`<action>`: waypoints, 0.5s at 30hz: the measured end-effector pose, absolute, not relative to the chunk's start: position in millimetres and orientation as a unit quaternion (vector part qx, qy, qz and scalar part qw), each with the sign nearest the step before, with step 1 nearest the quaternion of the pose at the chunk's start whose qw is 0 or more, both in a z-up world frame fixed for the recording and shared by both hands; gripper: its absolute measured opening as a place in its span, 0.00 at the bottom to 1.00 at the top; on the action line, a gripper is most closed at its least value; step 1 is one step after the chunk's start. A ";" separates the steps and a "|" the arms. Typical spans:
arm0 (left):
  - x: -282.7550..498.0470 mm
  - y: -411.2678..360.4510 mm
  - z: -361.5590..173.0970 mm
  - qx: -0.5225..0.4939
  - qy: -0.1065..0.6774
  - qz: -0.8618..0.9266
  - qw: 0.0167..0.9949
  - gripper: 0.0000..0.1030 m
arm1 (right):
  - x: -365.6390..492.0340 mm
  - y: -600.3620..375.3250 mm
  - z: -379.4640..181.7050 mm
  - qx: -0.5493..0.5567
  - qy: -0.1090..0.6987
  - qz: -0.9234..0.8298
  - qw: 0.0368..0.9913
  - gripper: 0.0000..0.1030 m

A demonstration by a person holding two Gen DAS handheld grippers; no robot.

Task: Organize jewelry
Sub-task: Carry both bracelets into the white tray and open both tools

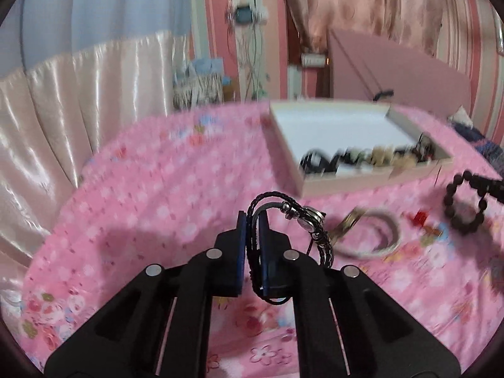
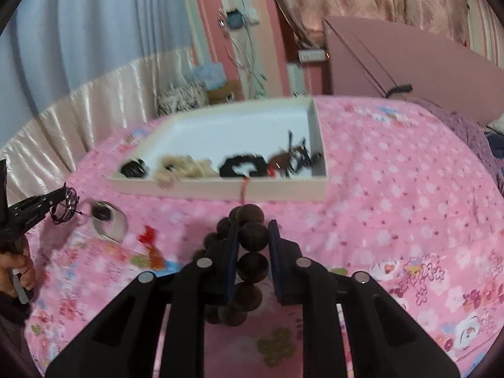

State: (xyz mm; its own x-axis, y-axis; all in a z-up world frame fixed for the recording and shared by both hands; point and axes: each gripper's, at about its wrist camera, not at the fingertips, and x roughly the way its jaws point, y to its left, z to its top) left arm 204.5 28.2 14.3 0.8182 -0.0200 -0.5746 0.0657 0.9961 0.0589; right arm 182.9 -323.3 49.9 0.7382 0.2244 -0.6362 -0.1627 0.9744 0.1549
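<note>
Left gripper [image 1: 252, 220] is pinched tight on a black braided leather bracelet w/ a silver clasp and small metal charm [image 1: 294, 220]. The cord runs up btwn the blue pads, loops over the tips, then drapes down the right side, so its long axis is roughly along the fingers, clasp end pointing right. It's held up over the pink floral bedsheet [image 1: 151, 208], not touching it.

Just right of that, lying flat on the sheet, a pale grey-white bangle [image 1: 378, 236] w/ something gold-ish at its left end, too blurry to say more. A small red and orange trinket [image 1: 422, 220] sits near it, further right.

Behind those, toward the far edge of the bed, the shallow white cardboard box tray [image 1: 330, 186] lies w/ its long side facing the cameras. Along its near wall, left to right in the right wrist view: a black coiled piece [image 2: 134, 168], a fluffy beige scrunchie [image 2: 181, 167], a black scrunchie [image 2: 242, 165], a brown and black tangle [image 2: 291, 159] in the right corner. The rest of the tray floor is bare white.

Right gripper [image 2: 252, 230] is clamped on a dark brown wooden bead bracelet [image 2: 253, 236], big round matte beads. The strand runs along the fingers, w/ the loop hanging down on the left.
</note>
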 end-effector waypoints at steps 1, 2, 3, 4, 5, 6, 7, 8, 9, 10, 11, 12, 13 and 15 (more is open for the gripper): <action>204.1 27.3 19.6 0.035 0.295 -0.023 0.955 0.05 | 182.3 -319.4 55.8 0.038 0.340 0.105 0.934 0.18; 205.3 24.7 28.8 0.029 0.286 -0.025 0.957 0.05 | 182.7 -315.0 62.2 0.034 0.334 0.109 0.936 0.18; 206.8 21.6 34.4 0.026 0.282 -0.028 0.959 0.05 | 183.8 -312.5 67.2 0.032 0.329 0.111 0.937 0.18; 210.4 18.7 39.4 0.024 0.277 -0.031 0.960 0.05 | 185.1 -309.7 73.2 0.030 0.324 0.114 0.939 0.18; 211.0 18.1 42.7 0.024 0.274 -0.032 0.961 0.05 | 186.3 -308.7 77.6 0.030 0.319 0.117 0.940 0.18; 213.2 14.7 45.7 0.025 0.272 -0.034 0.961 0.05 | 188.1 -305.9 84.8 0.028 0.313 0.119 0.942 0.18; 216.3 11.4 47.6 0.027 0.269 -0.036 0.962 0.05 | 189.5 -302.5 90.1 0.021 0.309 0.118 0.944 0.18; 219.1 8.5 50.0 0.028 0.265 -0.038 0.963 0.05 | 190.6 -297.9 95.6 0.010 0.303 0.117 0.946 0.18; 222.0 6.0 51.5 0.030 0.263 -0.039 0.964 0.05 | 191.8 -294.6 100.3 0.004 0.297 0.116 0.948 0.18; 223.1 5.7 52.6 0.032 0.262 -0.038 0.964 0.05 | 193.9 -292.9 104.3 0.003 0.293 0.118 0.949 0.18; 228.4 2.9 54.0 0.032 0.260 -0.036 0.964 0.05 | 195.3 -292.0 107.8 0.004 0.290 0.121 0.949 0.18; 233.1 0.4 55.0 0.032 0.259 -0.036 0.965 0.05 | 199.7 -289.1 111.8 0.004 0.284 0.123 0.951 0.18; 235.5 -0.8 55.5 0.033 0.259 -0.037 0.965 0.05 | 204.2 -287.9 113.2 0.003 0.282 0.125 0.951 0.18; 248.3 -8.1 56.6 0.032 0.259 -0.038 0.965 0.05 | 213.3 -284.4 114.5 -0.001 0.280 0.125 0.952 0.18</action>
